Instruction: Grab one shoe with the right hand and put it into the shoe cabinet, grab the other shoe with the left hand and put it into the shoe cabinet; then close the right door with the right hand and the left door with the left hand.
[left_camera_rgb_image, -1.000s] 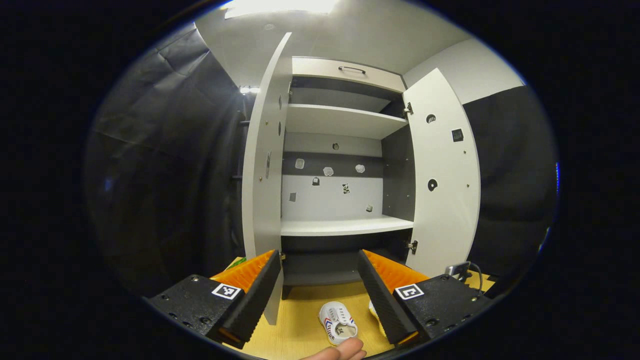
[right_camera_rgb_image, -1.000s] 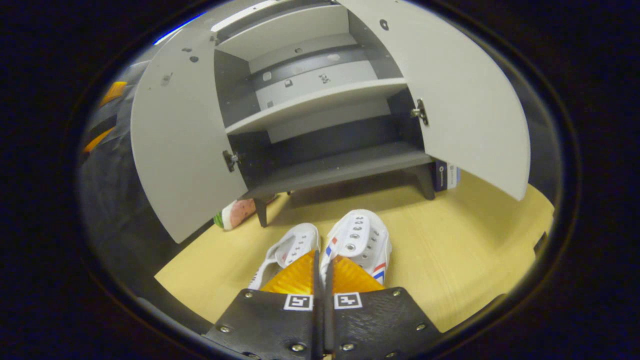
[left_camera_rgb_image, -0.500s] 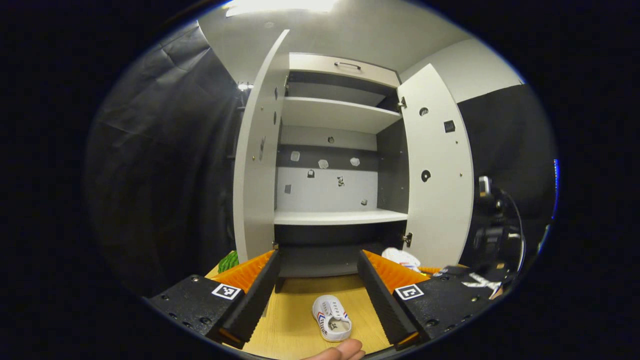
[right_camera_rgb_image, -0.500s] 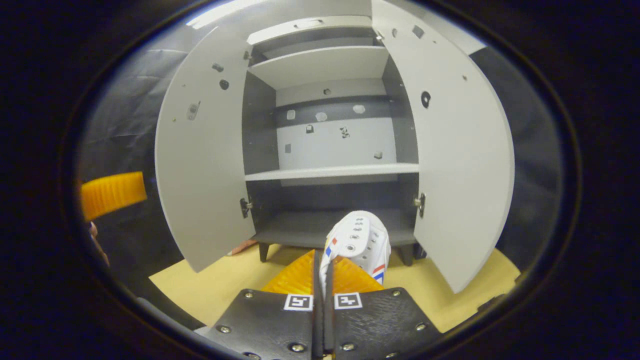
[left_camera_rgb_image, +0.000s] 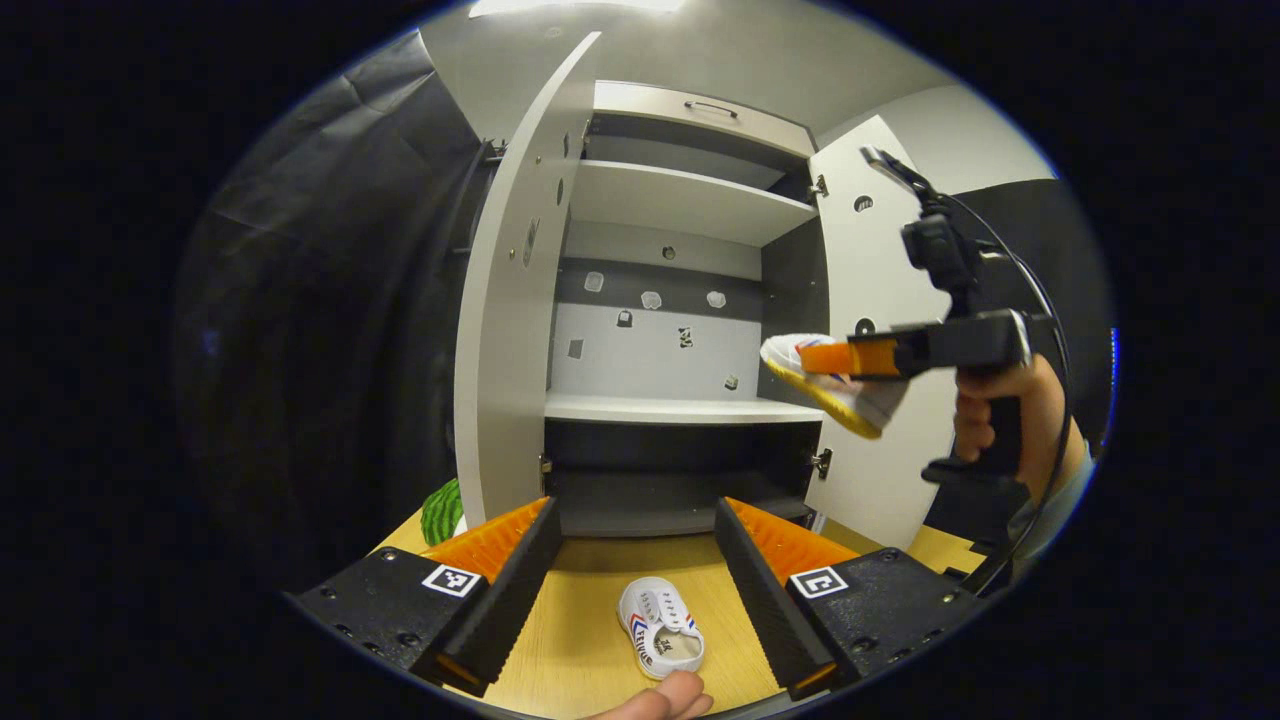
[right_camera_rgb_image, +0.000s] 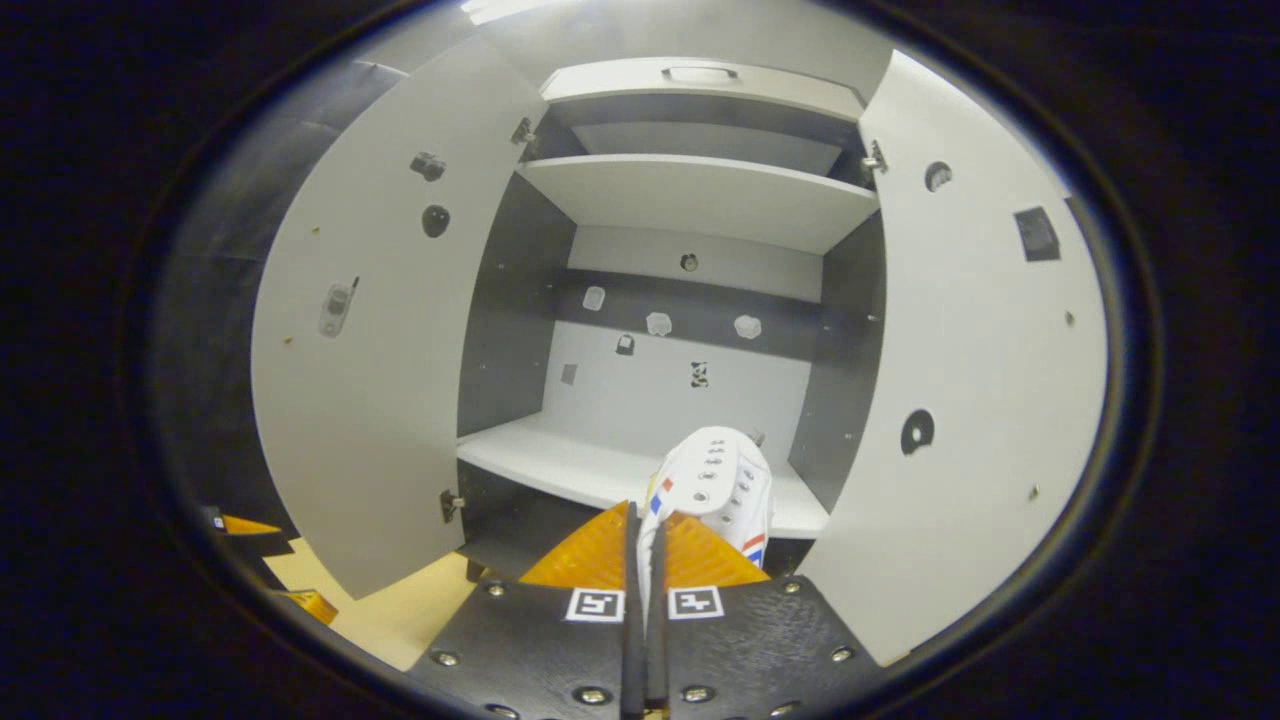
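White canvas is pinched between the closed orange fingers of the right gripper (right_camera_rgb_image: 645, 545), one sneaker (right_camera_rgb_image: 715, 480) being held aloft before the middle shelf (right_camera_rgb_image: 560, 465) of the open shoe cabinet (left_camera_rgb_image: 690, 200). The other sneaker (left_camera_rgb_image: 660, 640) is left on the wooden floor (left_camera_rgb_image: 585, 640), framed by the spread left gripper (left_camera_rgb_image: 635, 560).

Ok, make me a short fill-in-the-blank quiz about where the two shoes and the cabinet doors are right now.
1. The right hand-held gripper is shut on a white ____, lifted in front of the shoe cabinet.
2. The other shoe lies on the ____, below the open left hand-held gripper.
3. The left door and the right door are both ____.
4. A person's hand holds the right gripper by its ____.

Missing words: shoe; floor; open; handle
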